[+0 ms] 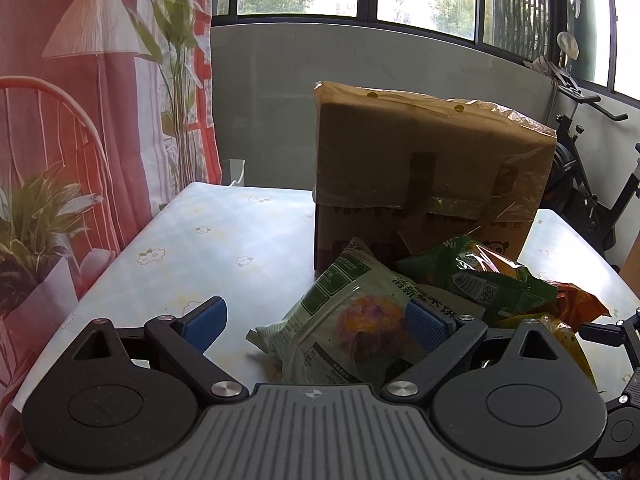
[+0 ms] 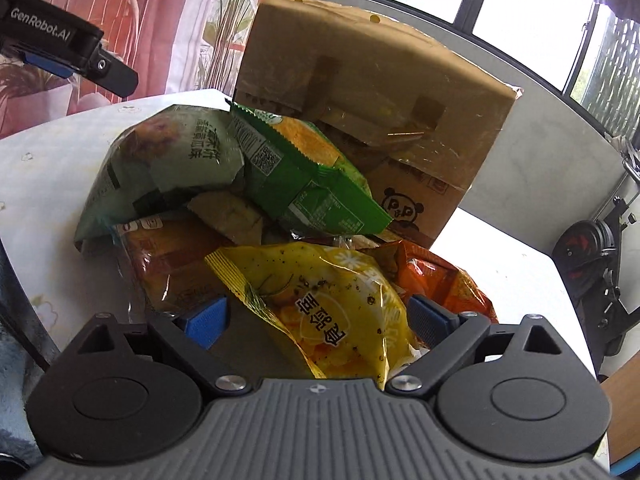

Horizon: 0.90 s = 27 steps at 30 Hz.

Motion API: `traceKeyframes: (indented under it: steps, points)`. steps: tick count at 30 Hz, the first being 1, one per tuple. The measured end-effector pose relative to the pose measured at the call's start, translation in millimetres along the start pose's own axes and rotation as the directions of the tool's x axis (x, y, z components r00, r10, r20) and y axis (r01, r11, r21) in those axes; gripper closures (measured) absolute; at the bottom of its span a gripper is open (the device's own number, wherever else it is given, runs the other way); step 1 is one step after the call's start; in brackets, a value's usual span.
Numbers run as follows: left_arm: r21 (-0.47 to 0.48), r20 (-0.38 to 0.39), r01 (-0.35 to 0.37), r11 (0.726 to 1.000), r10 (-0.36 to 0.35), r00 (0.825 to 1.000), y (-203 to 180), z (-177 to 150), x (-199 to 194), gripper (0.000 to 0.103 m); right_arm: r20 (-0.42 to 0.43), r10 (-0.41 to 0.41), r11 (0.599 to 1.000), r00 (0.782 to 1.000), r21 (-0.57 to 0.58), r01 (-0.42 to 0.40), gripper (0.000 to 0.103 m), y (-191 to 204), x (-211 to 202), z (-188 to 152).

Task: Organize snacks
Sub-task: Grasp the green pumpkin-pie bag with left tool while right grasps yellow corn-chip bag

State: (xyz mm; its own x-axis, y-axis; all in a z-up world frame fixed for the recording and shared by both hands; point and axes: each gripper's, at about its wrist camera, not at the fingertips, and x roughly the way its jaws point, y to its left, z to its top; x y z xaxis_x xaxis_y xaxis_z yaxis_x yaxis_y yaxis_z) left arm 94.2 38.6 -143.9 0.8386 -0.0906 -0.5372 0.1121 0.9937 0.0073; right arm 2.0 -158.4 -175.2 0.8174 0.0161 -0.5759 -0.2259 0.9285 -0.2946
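Observation:
A pile of snack bags lies in front of a taped cardboard box point(image 1: 432, 168) point(image 2: 372, 92). My left gripper point(image 1: 316, 322) is open, its jaws wide apart around the near end of a pale green bag point(image 1: 348, 316) point(image 2: 168, 168). My right gripper point(image 2: 318, 320) is open, its jaws straddling a yellow bag point(image 2: 332, 304). A bright green bag point(image 1: 480, 272) point(image 2: 304, 168), an orange bag point(image 2: 444, 280) point(image 1: 580, 304) and a brown-orange bag point(image 2: 172, 268) lie in the pile. The left gripper also shows at the upper left in the right wrist view point(image 2: 60, 52).
The table point(image 1: 192, 248) has a pale floral cloth. A red printed backdrop point(image 1: 80, 120) hangs at the left. An exercise bike point(image 1: 588, 184) point(image 2: 600, 264) stands at the right beyond the table edge. Windows run along the back wall.

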Motion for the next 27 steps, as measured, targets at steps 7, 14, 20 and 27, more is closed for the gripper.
traceKeyframes:
  steps: [7, 14, 20, 27]
  points:
    - [-0.009, -0.018, 0.008, 1.000, -0.009, 1.000, 2, -2, 5, 0.005, -0.011, -0.004, 0.998, 1.000, 0.055, 0.004, 0.010, -9, 19, -6]
    - [0.000, -0.033, 0.021, 1.000, -0.021, 0.999, -2, -5, 10, 0.006, 0.021, -0.004, 0.997, 1.000, 0.079, 0.002, 0.009, -10, 26, -6]
    - [0.004, -0.030, 0.019, 1.000, -0.019, 0.999, -3, -8, 10, 0.006, 0.032, -0.007, 0.997, 0.999, 0.082, 0.004, 0.011, -13, 32, -7]
    - [-0.002, -0.030, 0.020, 1.000, -0.020, 0.999, -3, -8, 11, 0.006, 0.070, 0.042, 0.990, 0.997, 0.129, -0.051, 0.024, -22, 16, -7]
